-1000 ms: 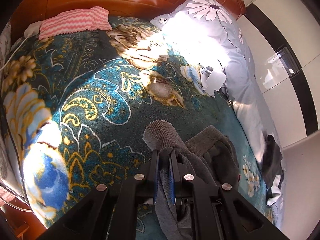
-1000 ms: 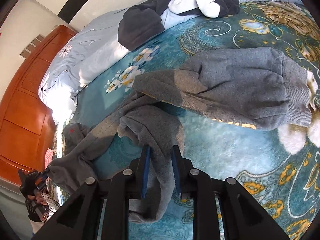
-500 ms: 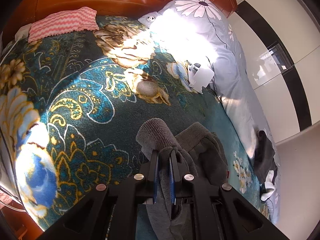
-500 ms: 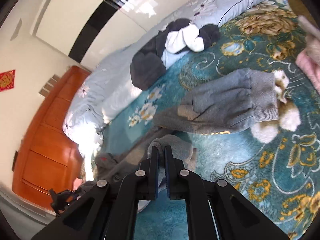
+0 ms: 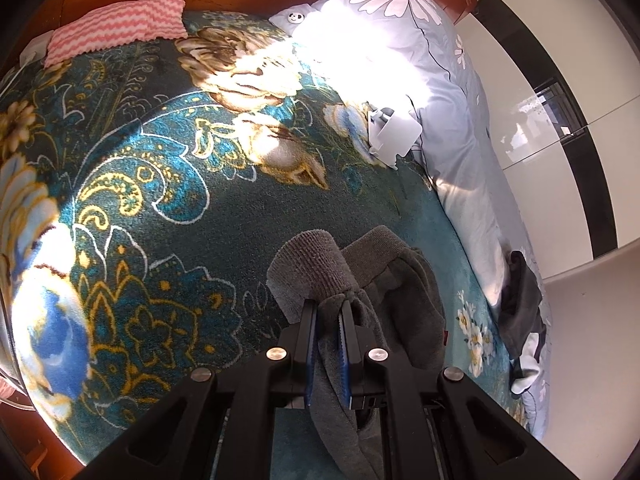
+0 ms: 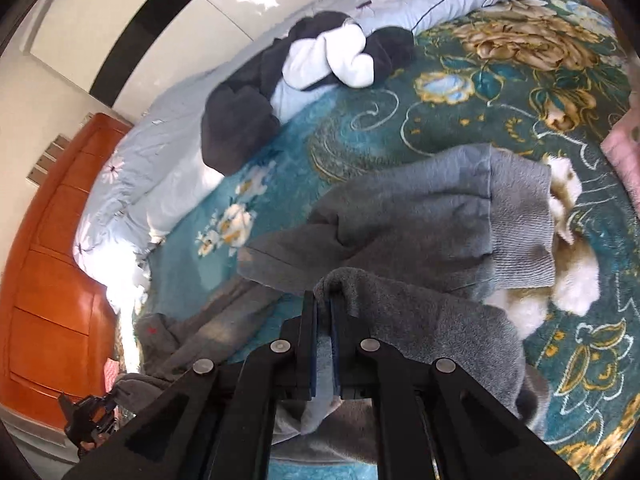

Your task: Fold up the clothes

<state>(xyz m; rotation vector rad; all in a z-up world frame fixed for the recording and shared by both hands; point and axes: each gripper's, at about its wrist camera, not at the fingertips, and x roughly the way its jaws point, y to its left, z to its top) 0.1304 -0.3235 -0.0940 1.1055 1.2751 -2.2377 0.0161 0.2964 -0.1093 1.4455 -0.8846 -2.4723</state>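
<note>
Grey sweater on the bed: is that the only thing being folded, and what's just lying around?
Part of the job:
- grey sweater
- left gripper, clamped on its cuff
- right gripper, clamped on a fold

Just lying about:
- black-and-white clothes pile
- pink zigzag cloth
- white box
- floral blanket

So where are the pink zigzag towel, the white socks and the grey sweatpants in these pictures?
Pink zigzag towel [image 5: 116, 24]: left claw's camera, middle of the towel.
White socks [image 6: 332, 60]: right claw's camera, middle of the bundle.
Grey sweatpants [image 6: 432, 216]: right claw's camera, flat leg near the cuff.
</note>
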